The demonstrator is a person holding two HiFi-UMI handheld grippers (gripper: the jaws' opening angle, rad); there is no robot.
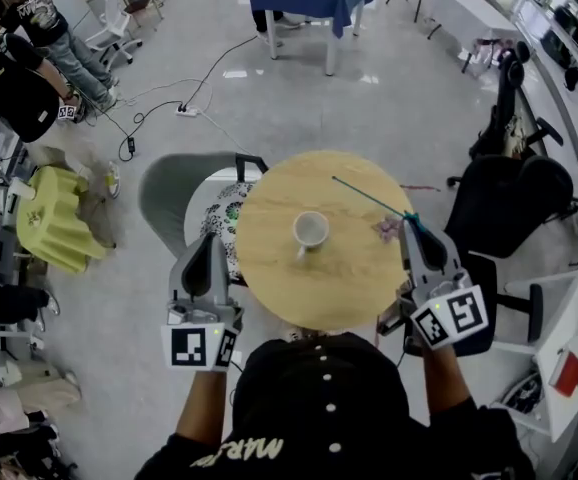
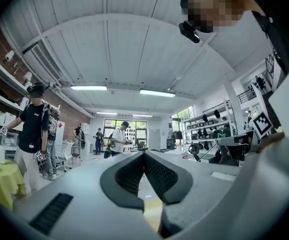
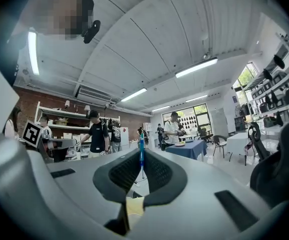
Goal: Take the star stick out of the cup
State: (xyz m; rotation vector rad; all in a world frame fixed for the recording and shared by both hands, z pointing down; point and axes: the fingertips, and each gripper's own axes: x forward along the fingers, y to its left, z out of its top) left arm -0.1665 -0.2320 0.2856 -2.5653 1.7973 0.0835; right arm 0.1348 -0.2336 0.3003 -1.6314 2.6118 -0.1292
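Note:
A white cup [image 1: 311,231] stands upright in the middle of the round wooden table [image 1: 269,268], with nothing sticking out of it. The thin teal star stick [image 1: 369,198] is outside the cup, over the table's right side, slanting away to the far left. My right gripper [image 1: 410,224] is shut on its near end, where a teal bit shows at the jaws. In the right gripper view the blue-teal stick [image 3: 141,151] stands pinched between the pads of the right gripper [image 3: 141,160]. My left gripper [image 1: 207,251] hangs at the table's left edge, shut and holding nothing; the left gripper [image 2: 144,156] has its pads together.
A small pinkish shape [image 1: 386,230] lies on the table by the right jaws. A grey chair [image 1: 169,193] stands left of the table and a black office chair [image 1: 514,203] to the right. Cables [image 1: 169,108] cross the floor beyond. A yellow stool [image 1: 54,218] sits far left.

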